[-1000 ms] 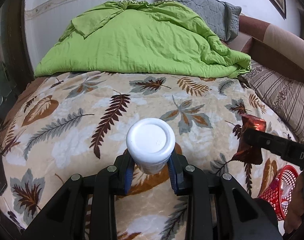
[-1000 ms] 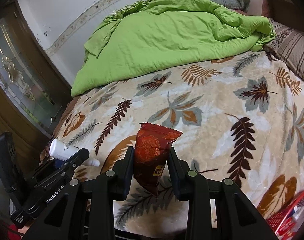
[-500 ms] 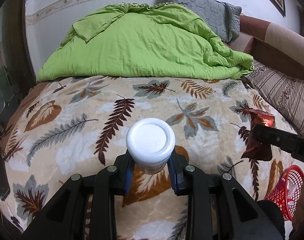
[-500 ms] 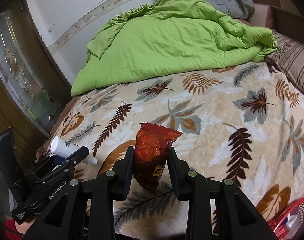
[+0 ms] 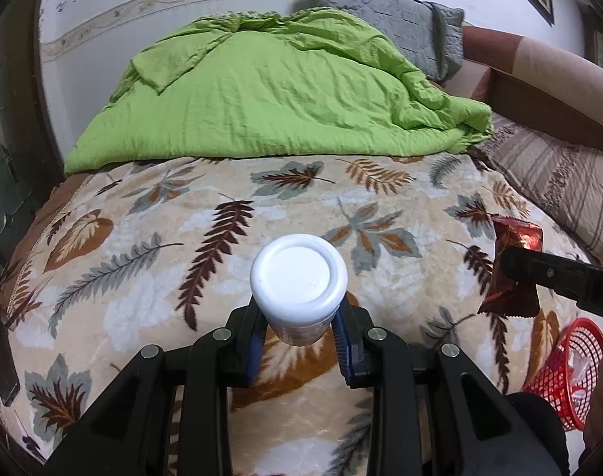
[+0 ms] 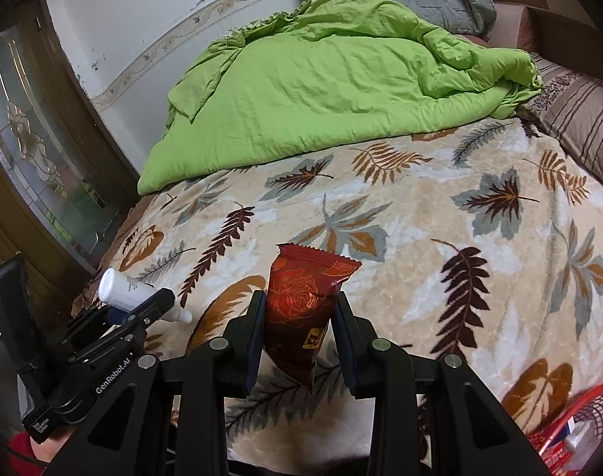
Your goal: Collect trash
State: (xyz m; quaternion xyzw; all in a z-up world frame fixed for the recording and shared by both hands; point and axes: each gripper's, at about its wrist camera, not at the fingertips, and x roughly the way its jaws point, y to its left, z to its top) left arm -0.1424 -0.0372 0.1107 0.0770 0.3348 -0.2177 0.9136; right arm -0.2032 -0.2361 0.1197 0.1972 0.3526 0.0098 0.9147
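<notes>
My left gripper point(image 5: 299, 331) is shut on a white plastic bottle point(image 5: 298, 277), whose flat round base faces the camera above the leaf-print blanket point(image 5: 142, 261). In the right wrist view the same bottle point(image 6: 123, 287) lies sideways in that gripper point(image 6: 146, 309) at the lower left. My right gripper point(image 6: 299, 333) is shut on a dark red snack wrapper point(image 6: 301, 297) with a rose print, held upright over the blanket point(image 6: 440, 277). The wrapper point(image 5: 513, 265) also shows at the right edge of the left wrist view. A red mesh basket point(image 5: 559, 365) with scraps inside stands on the floor at the lower right.
A crumpled green duvet point(image 5: 269, 91) covers the far half of the bed, with a grey pillow point(image 5: 404, 27) behind it and a striped pillow point(image 5: 555, 174) at right. A glass-panelled wooden door point(image 6: 35, 150) stands left of the bed. The basket's rim point(image 6: 579, 408) shows below the bed edge.
Both grippers keep their grips and stay nearly still. The views have drifted slightly, so the bed and duvet sit a little lower in the pictures than before.
</notes>
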